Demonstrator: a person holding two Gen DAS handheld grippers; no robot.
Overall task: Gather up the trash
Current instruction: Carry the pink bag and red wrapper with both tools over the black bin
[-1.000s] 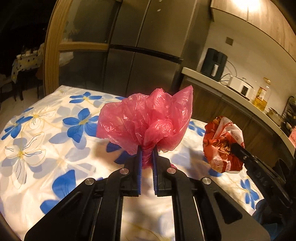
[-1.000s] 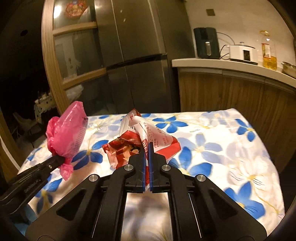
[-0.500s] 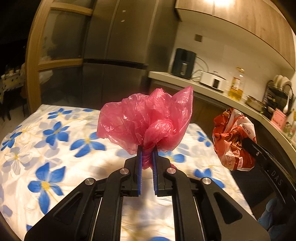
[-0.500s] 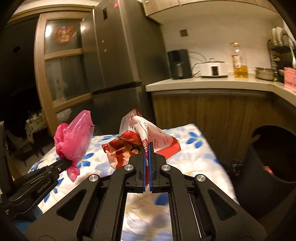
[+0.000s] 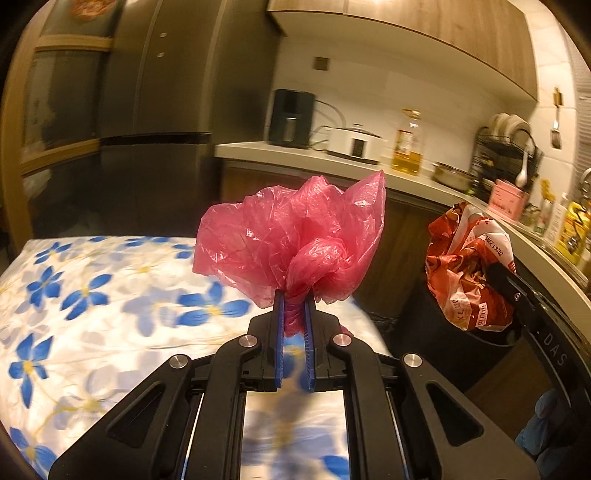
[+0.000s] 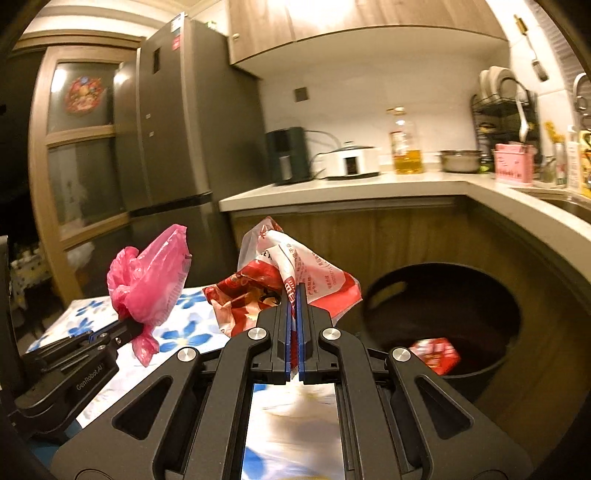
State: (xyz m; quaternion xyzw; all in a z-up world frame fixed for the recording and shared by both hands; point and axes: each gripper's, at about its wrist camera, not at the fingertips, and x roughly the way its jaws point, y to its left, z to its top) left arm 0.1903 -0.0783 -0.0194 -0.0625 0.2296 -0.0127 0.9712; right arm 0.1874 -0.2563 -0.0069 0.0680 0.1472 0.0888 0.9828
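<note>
Both pieces lifted off the floral surface (image 5: 92, 295). Left gripper (image 5: 294, 306) fingers pinch the pink plastic bag (image 5: 295, 236); right gripper (image 6: 294, 295) fingers pinch the red-and-white wrapper (image 6: 295, 273). Black bin (image 6: 443, 314), right, holds one red packet (image 6: 436, 354). Left to do: drop both in.

Dim, warm-lit kitchen: tall grey fridge (image 6: 173, 122) next to a wood-framed glass door (image 6: 79, 147), pale L-shaped counter (image 6: 369, 186) over wood cabinets, wooden uppers (image 5: 424, 33), and a blue-flowered tablecloth (image 5: 92, 302).

Dim, amber light — glare under the cabinets (image 6: 332, 14), blurred, fisheye-bent edges.
</note>
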